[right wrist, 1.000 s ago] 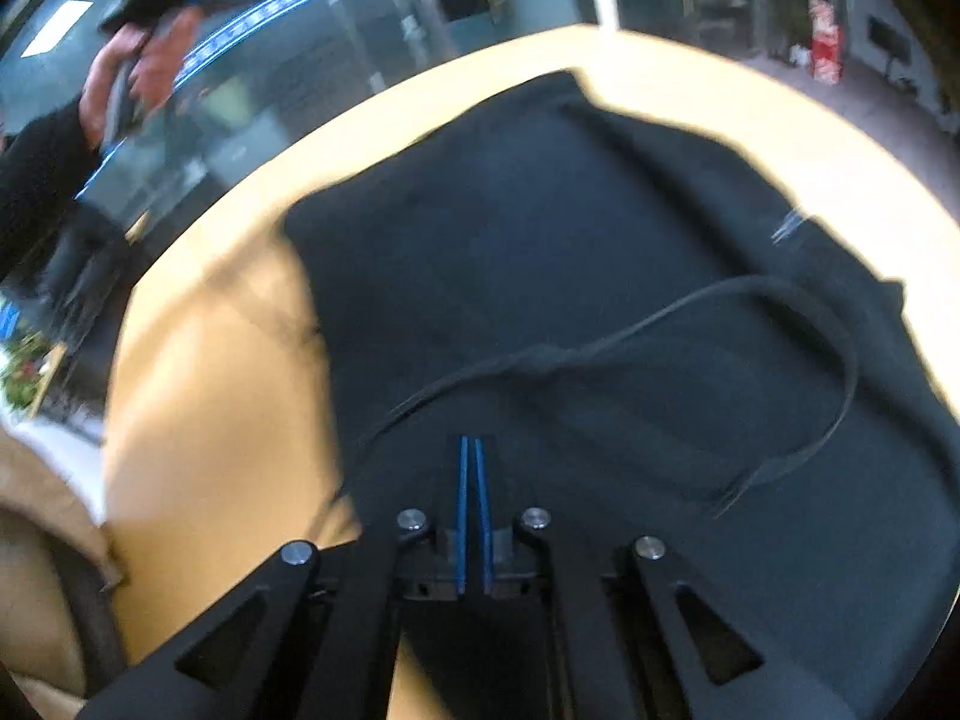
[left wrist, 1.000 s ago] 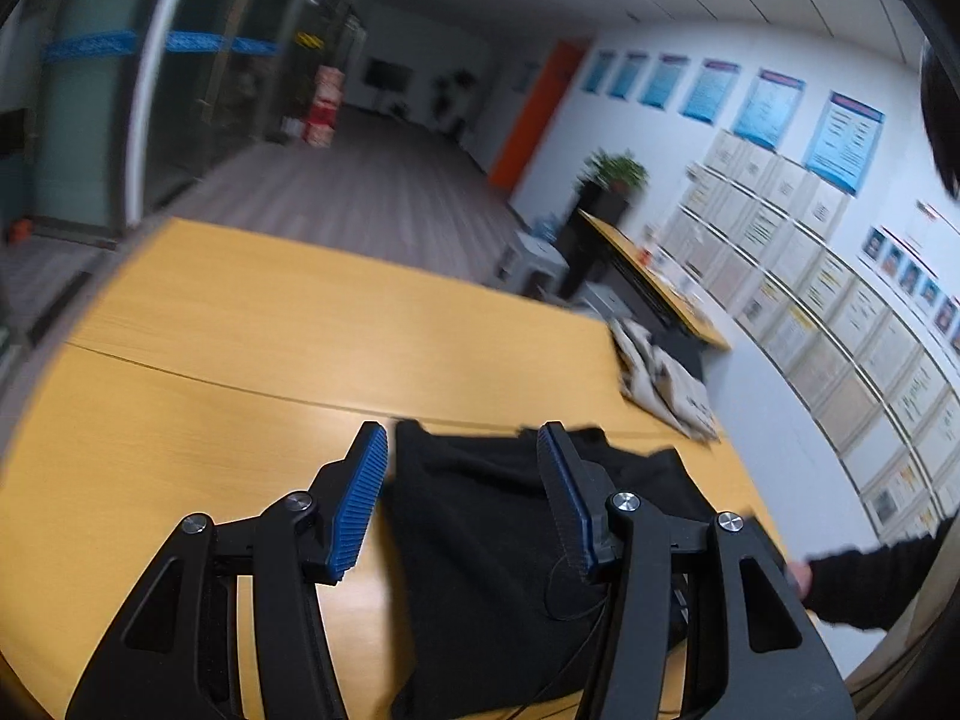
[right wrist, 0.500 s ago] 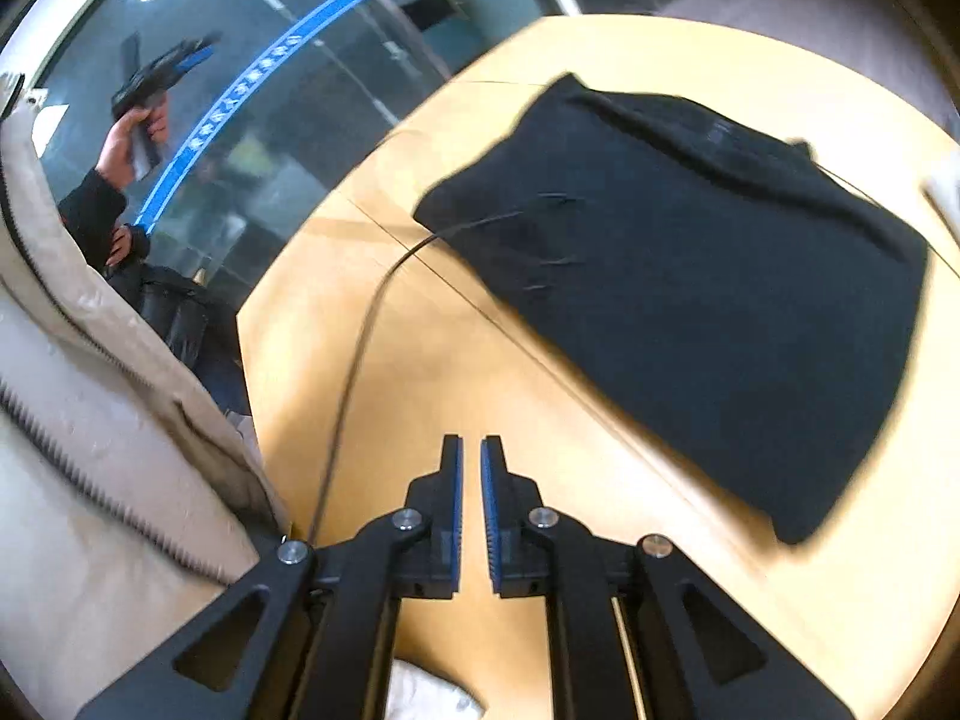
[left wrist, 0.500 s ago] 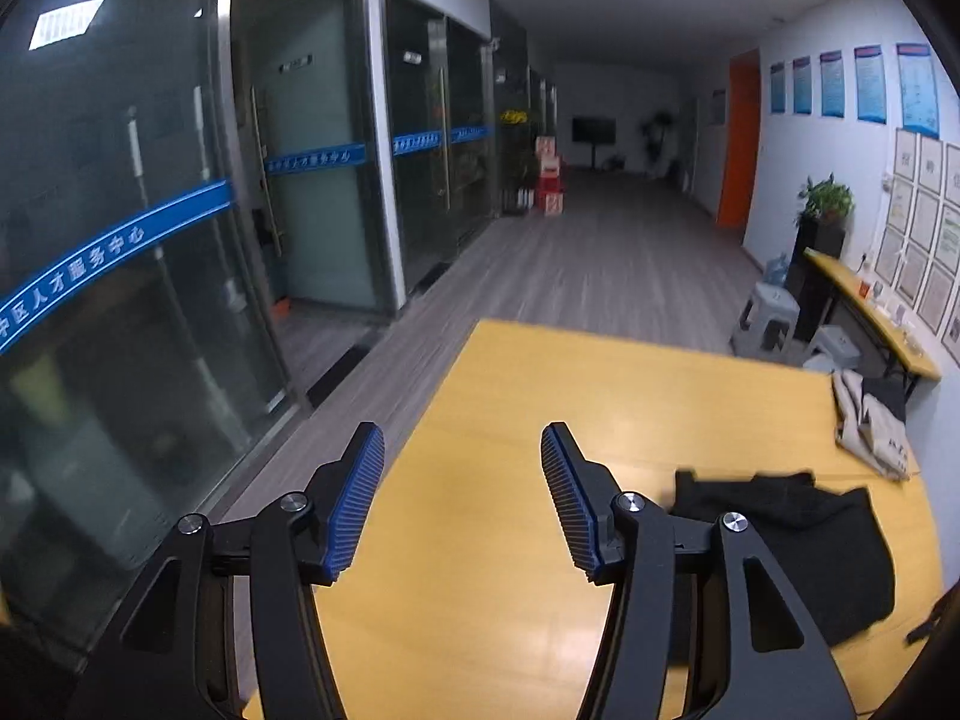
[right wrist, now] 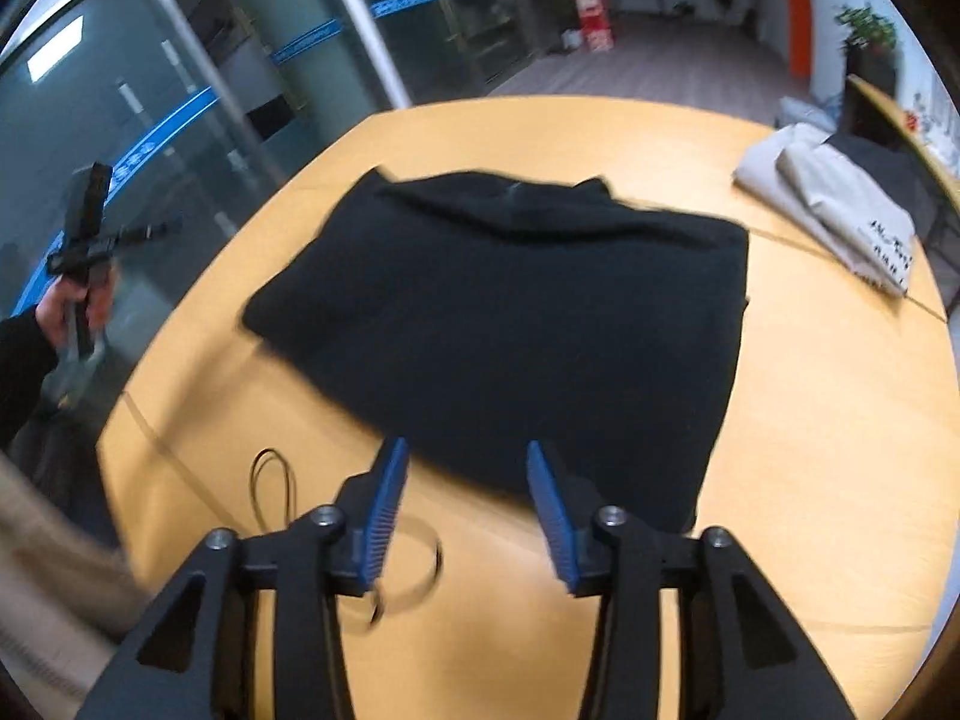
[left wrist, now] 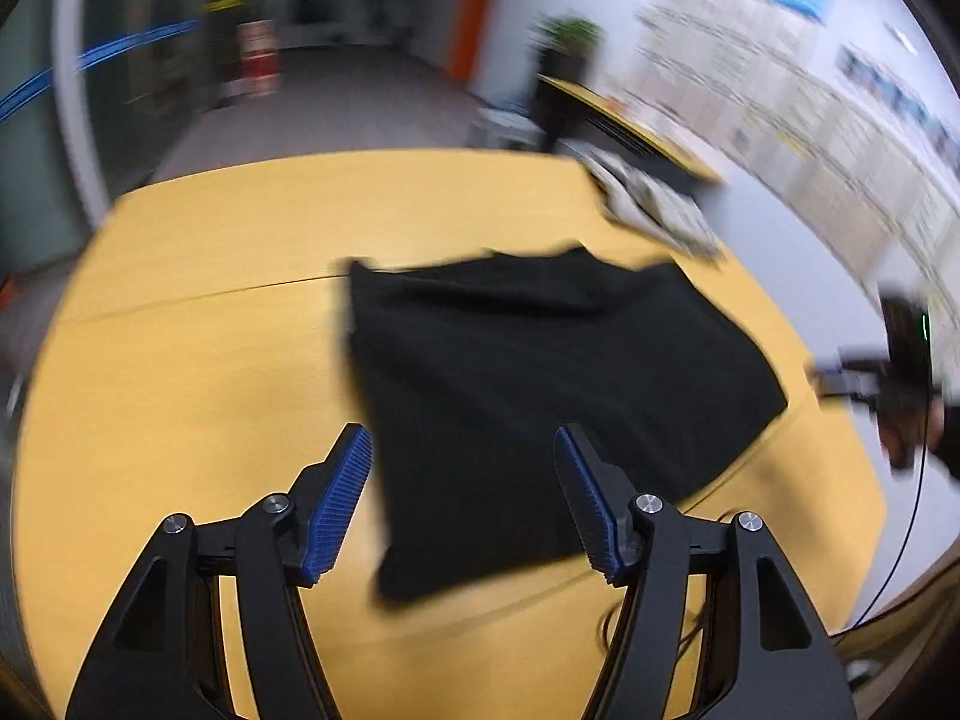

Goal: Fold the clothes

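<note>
A black garment [left wrist: 540,372] lies folded flat on the yellow wooden table [left wrist: 198,396]. In the left wrist view my left gripper [left wrist: 462,501] is open above the garment's near edge, holding nothing. The right wrist view shows the same garment [right wrist: 516,324] in the middle of the table, with my right gripper [right wrist: 465,513] open over its near hem, nothing between the blue pads [right wrist: 384,510]. The right gripper [left wrist: 840,384] also appears blurred at the far right of the left wrist view, and the left gripper [right wrist: 150,232] in a hand at the left of the right wrist view.
A folded pale grey garment [right wrist: 840,210] lies at the table's far right corner. A thin black cable [right wrist: 276,486] loops on the table near the front edge. Glass partitions [right wrist: 240,60] stand to the left, and a second desk with a plant [right wrist: 867,30] is behind.
The right gripper has gone from shut to open and swung back to face the garment's near hem. The left gripper swung from the glass wall back over the garment, staying open.
</note>
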A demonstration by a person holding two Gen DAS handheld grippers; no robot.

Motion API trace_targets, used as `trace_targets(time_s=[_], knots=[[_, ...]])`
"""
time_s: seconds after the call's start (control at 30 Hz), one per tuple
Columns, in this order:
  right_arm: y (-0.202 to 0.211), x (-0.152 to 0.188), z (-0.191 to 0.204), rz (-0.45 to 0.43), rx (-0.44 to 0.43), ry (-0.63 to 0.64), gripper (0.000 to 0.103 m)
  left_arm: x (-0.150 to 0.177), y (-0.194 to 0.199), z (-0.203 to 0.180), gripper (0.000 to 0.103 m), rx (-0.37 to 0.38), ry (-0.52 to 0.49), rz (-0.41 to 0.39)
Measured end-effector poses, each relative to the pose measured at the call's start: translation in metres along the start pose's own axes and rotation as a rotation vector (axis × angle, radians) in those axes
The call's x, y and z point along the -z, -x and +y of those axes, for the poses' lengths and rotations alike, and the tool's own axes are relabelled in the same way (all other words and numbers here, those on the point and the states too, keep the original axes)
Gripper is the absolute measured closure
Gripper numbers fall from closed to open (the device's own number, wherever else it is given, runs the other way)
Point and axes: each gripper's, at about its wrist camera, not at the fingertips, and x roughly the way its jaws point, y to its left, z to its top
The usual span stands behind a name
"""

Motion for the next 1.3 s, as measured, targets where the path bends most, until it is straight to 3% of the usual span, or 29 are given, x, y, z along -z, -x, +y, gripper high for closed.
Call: trace_targets(time_s=[0.13,0.23,0.4,0.5,0.6,0.63,0.73,0.93,1.03,1.13,1.2,1.27,1.3], knots=[[-0.051,-0.044,-0.022,-0.042,0.028,0.036,0.055,-0.021,-0.066,-0.014,0.04,0.02,-0.077,0.07],[-0.084,-0.085,-0.035,-0.045,0.054,0.1,0.047,-0.037,-0.11,-0.02,0.038,0.02,-0.113,0.117],[-0.139,-0.147,-0.036,0.024,0.063,0.295,0.043,-0.043,-0.139,-0.009,0.026,-0.065,-0.119,0.123],[-0.17,-0.17,-0.021,0.056,0.031,0.415,0.042,-0.043,-0.153,-0.003,0.025,-0.083,-0.109,0.128],[-0.179,-0.18,-0.027,0.045,0.017,0.399,0.042,-0.041,-0.158,0.004,0.024,-0.084,-0.091,0.132],[-0.183,-0.184,-0.029,0.041,0.012,0.394,0.045,-0.04,-0.159,0.006,0.024,-0.084,-0.082,0.132],[-0.193,-0.194,-0.035,0.029,-0.003,0.378,0.091,-0.038,-0.159,0.012,0.022,-0.086,-0.057,0.132],[-0.213,-0.215,-0.047,0.006,-0.032,0.345,0.097,-0.044,-0.158,0.018,0.011,-0.12,-0.049,0.083],[-0.225,-0.227,-0.061,0.0,-0.02,0.285,0.097,-0.053,-0.156,0.027,0.009,-0.126,-0.013,0.045],[-0.259,-0.22,-0.074,0.125,0.073,0.242,0.091,-0.06,-0.159,0.031,0.006,-0.142,-0.017,0.035],[-0.254,-0.213,-0.074,0.102,0.099,0.231,0.088,-0.067,-0.164,0.029,0.006,-0.119,-0.046,0.029],[-0.241,-0.208,-0.076,0.054,0.114,0.201,0.064,-0.074,-0.171,0.026,0.006,-0.075,-0.069,0.013],[-0.232,-0.206,-0.078,0.032,0.123,0.179,0.06,-0.077,-0.174,0.025,0.006,-0.058,-0.077,0.008]])
